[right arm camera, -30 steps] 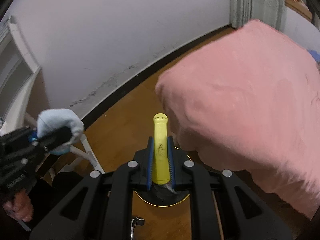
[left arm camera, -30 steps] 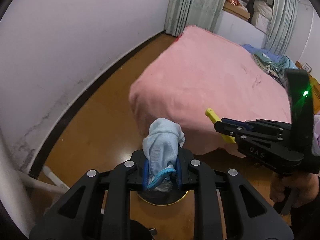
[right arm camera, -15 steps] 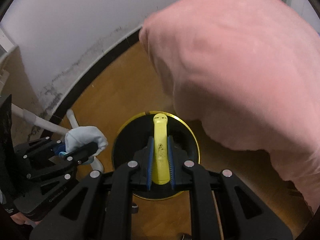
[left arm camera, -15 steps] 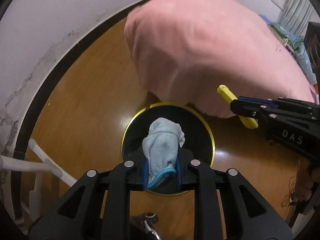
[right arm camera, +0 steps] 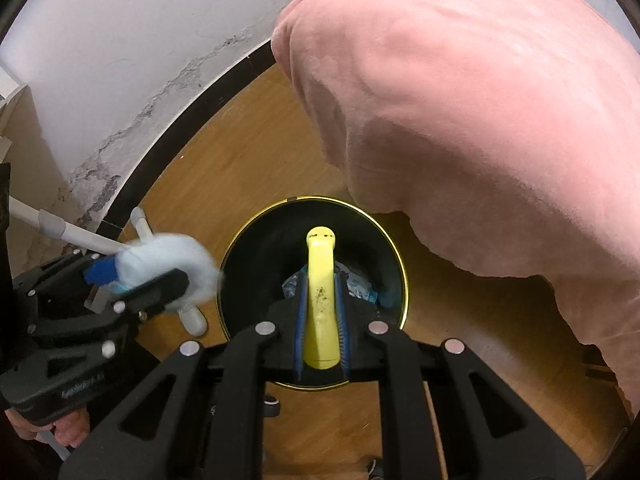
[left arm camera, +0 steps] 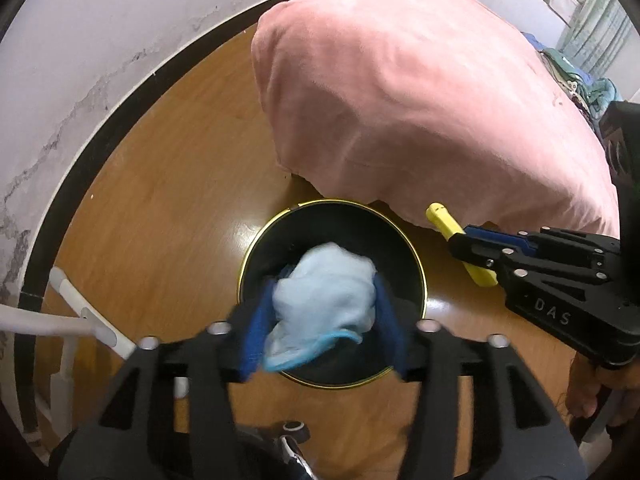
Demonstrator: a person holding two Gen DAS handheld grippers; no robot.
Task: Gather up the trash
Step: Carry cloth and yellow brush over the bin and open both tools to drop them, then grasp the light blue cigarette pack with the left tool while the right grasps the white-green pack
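left wrist view: left claw [left arm camera: 324,312] spread wide, pale blue cloth wad [left arm camera: 324,292] loose between the blue pads, right over the black bin [left arm camera: 412,264] on the floor by the pink bed [left arm camera: 420,92] corner. soft, light, squashes; pinch its bulk.

right wrist view: right claw [right arm camera: 321,300] pinching yellow tube [right arm camera: 321,276] above the bin mouth. stiff, smooth, maybe slippery; grip mid-body.

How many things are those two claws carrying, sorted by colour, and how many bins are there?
Light blue cloth wad: 1
Yellow handle-shaped piece: 1
Black bin with gold rim: 1
Total: 3
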